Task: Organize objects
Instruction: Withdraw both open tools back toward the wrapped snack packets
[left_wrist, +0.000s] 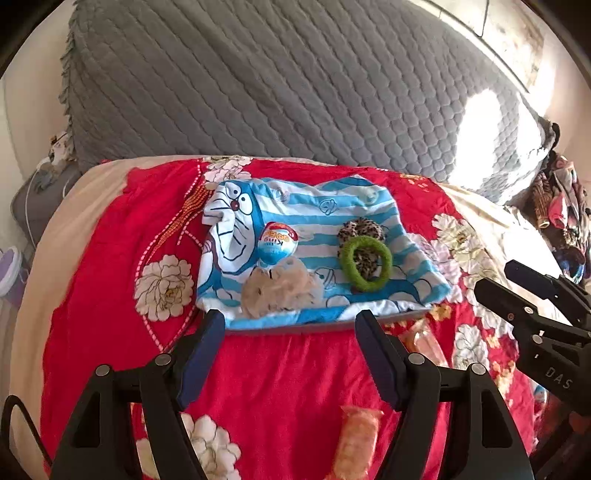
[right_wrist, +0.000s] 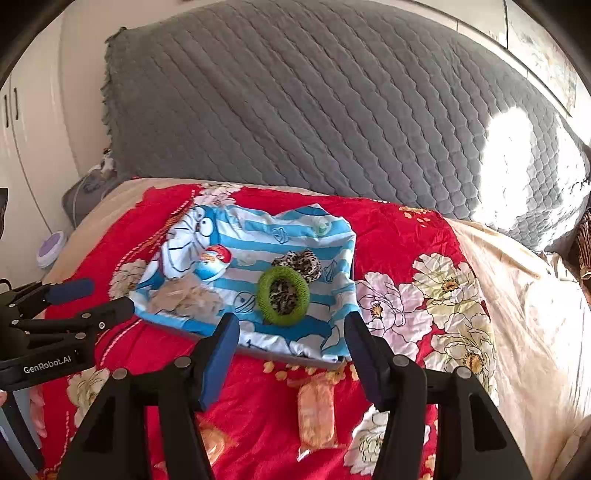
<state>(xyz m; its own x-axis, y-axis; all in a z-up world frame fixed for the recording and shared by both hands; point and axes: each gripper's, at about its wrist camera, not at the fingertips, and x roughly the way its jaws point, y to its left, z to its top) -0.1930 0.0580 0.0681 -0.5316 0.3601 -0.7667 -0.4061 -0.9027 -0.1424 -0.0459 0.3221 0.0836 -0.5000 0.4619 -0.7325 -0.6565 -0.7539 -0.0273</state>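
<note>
On the bed, over a red floral quilt, lies a blue-and-white striped cartoon cloth spread over a flat grey tray, whose edge shows along the cloth's near side. Several small things rest on the cloth: a green knitted hair ring with a leopard-print scrunchie partly under and behind it, a red-and-white egg-shaped sweet to their left, and a pale fluffy scrunchie near the front edge, just below the egg. Off the tray, on the quilt nearer the cameras, lies an orange wrapped snack packet; a second orange packet shows further left, blurred, so what it is may be doubtful.

The left hand-held gripper hangs above the quilt with its blue-padded fingers spread and nothing between them. The right hand-held gripper is likewise spread, clear of the tray's near edge, with nothing gripped. Behind the quilt a grey quilted headboard cover rises, with a bright sun patch at its right.
</note>
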